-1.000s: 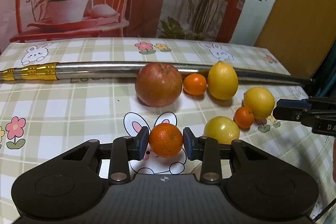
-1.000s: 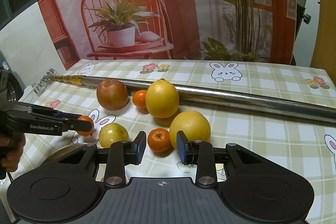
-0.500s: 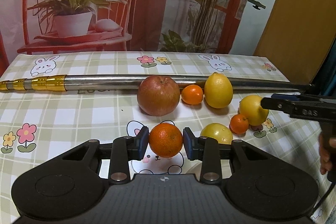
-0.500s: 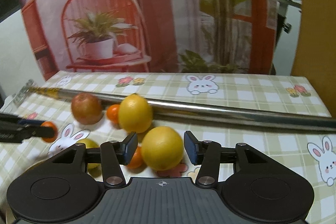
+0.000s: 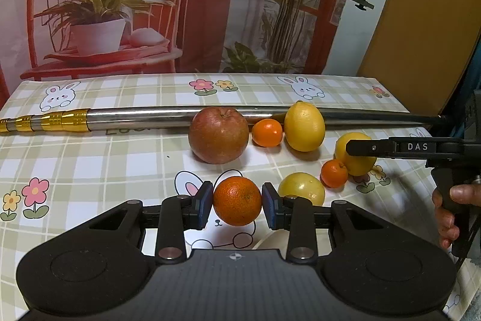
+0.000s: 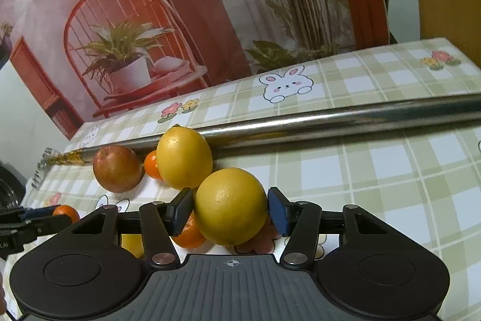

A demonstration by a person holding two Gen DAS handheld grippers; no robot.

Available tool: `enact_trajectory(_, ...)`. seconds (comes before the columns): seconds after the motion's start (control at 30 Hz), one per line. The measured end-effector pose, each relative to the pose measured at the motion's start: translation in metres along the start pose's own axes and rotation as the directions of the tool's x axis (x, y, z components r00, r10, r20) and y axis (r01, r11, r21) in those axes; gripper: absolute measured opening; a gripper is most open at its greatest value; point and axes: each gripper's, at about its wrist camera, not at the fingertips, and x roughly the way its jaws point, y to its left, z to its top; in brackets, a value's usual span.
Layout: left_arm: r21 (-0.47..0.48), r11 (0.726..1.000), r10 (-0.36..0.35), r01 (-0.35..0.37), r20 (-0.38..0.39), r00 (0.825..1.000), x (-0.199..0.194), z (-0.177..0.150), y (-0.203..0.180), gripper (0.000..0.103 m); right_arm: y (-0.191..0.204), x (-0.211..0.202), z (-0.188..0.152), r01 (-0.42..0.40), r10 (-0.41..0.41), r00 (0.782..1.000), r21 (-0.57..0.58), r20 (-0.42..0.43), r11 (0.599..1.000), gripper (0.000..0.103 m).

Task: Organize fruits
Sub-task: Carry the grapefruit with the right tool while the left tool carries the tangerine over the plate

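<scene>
My left gripper [image 5: 237, 202] is shut on an orange mandarin [image 5: 237, 194], held just above the bunny-print cloth. My right gripper [image 6: 230, 209] straddles a round yellow citrus [image 6: 230, 200] resting on the table. Its jaws are opening and the pads sit just off the fruit's sides. From the left wrist that gripper [image 5: 360, 147] crosses the same citrus [image 5: 357, 167], gripped by a hand [image 5: 457, 200]. A red apple [image 5: 218, 135], a small mandarin [image 5: 267, 132] and a lemon [image 5: 304, 126] line up along the pole. Another mandarin [image 5: 333, 173] and a yellow-green fruit [image 5: 301, 188] lie nearer.
A long steel pole [image 5: 144, 116] with a gold end lies across the checked tablecloth [image 5: 75, 164] behind the fruit. A printed backdrop of a chair and plants stands at the table's far edge. A pale curved rim [image 5: 266, 239] peeks out under my left gripper.
My right gripper shifted from the small mandarin to the round yellow citrus, rolled, and its jaws widened around it. My left gripper kept still with the mandarin.
</scene>
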Motion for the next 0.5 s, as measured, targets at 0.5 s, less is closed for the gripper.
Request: enact_trajectory(0.5,0.014,1.0,-0.002,0.002,0.011,1.0,-0.014,-0.006,-0.004,0.037,-0.003,-0.004,-0.002,0.009,-0.009,1.0,0.004,0.01,1.0,0.049)
